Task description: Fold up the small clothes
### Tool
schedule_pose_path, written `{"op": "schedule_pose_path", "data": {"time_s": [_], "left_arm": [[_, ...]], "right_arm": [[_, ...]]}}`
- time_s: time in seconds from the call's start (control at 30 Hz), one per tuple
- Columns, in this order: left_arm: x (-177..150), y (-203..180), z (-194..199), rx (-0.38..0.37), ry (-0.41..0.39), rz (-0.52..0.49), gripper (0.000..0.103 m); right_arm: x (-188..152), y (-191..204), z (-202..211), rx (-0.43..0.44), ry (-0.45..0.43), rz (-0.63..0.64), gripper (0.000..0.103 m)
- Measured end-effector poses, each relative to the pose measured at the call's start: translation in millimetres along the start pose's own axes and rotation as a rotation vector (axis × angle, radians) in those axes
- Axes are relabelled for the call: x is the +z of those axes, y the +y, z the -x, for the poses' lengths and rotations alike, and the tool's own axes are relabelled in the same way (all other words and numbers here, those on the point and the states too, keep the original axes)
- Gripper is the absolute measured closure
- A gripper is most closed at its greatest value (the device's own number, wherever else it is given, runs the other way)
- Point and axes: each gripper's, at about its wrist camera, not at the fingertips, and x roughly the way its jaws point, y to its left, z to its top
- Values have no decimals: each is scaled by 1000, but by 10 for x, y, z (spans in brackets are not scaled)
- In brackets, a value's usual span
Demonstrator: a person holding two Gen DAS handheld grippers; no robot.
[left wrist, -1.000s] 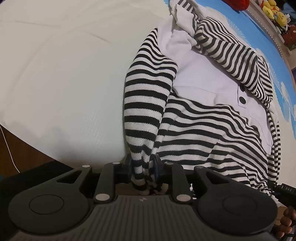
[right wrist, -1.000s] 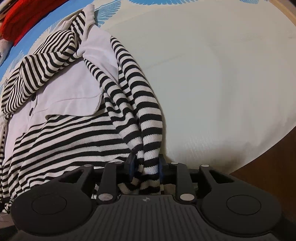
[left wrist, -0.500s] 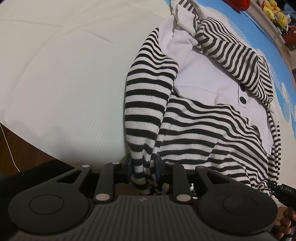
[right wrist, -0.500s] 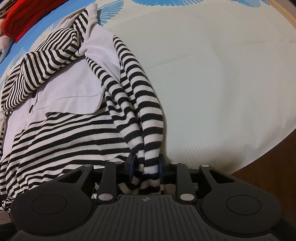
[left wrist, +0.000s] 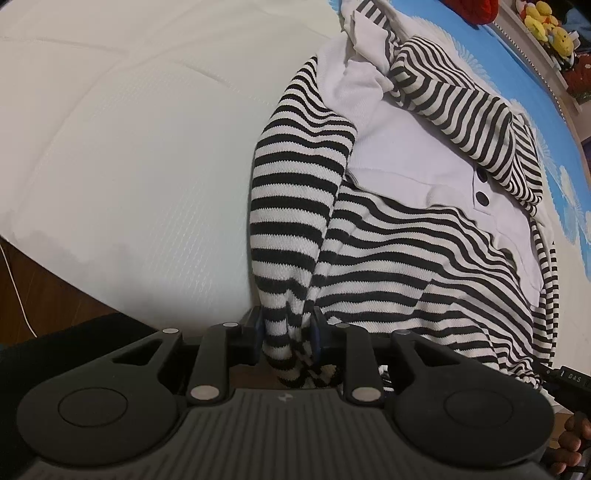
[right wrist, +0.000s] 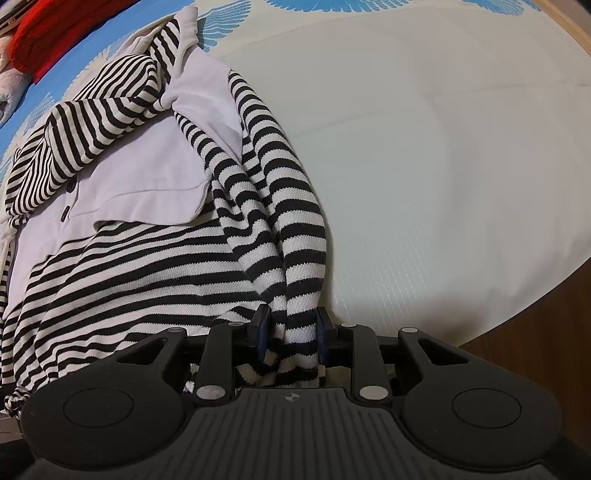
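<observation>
**Both hem corners pinched, top stretched flat for the fold**

The black-and-white striped knit top with a white collar and placket [left wrist: 417,236] lies spread on the white textured mattress cover [left wrist: 129,158], filling the centre and right of the left wrist view and the left half of the right wrist view. Its neck end points toward the upper part of each frame, where blue printed bedding [left wrist: 546,110] shows.

At the bottom centre of the left wrist view, the left gripper [left wrist: 288,334] has a bunched corner of the striped fabric between its narrowly parted jaws. The jaws are easing apart, though the cloth still fills the gap and looks pressed. The right gripper [right wrist: 291,332] is narrowly set too, clamped on the opposite bunched corner at the bottom centre of its own view.

Gripping the two near corners likely serves one purpose — the hem edge is kept taut and level, so the garment can be carried over as one sheet rather than crumpling. One striped sleeve already lies across the white chest panel, which suggests the sides are tucked in and a lengthwise fold comes next.

A red cloth [right wrist: 55,33] sits at the upper left of the right wrist view — well apart from the top.
</observation>
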Motion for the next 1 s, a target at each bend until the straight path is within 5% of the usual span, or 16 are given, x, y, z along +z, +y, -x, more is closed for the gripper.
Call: {"op": "schedule_pose_path", "data": {"time_s": [0.5,0.67,1.0], "left_arm": [[-80,7,46,-9,-61,11,77],[-75,13,88,-28,-97,24,91],[-214,-18,763,-174,-303,-28,96]], "right_arm": [[2,2,11,13,1,11,77],[10,-12,54,40,-12,17,92],[56,-302,828,336,-275,3,97]]}}
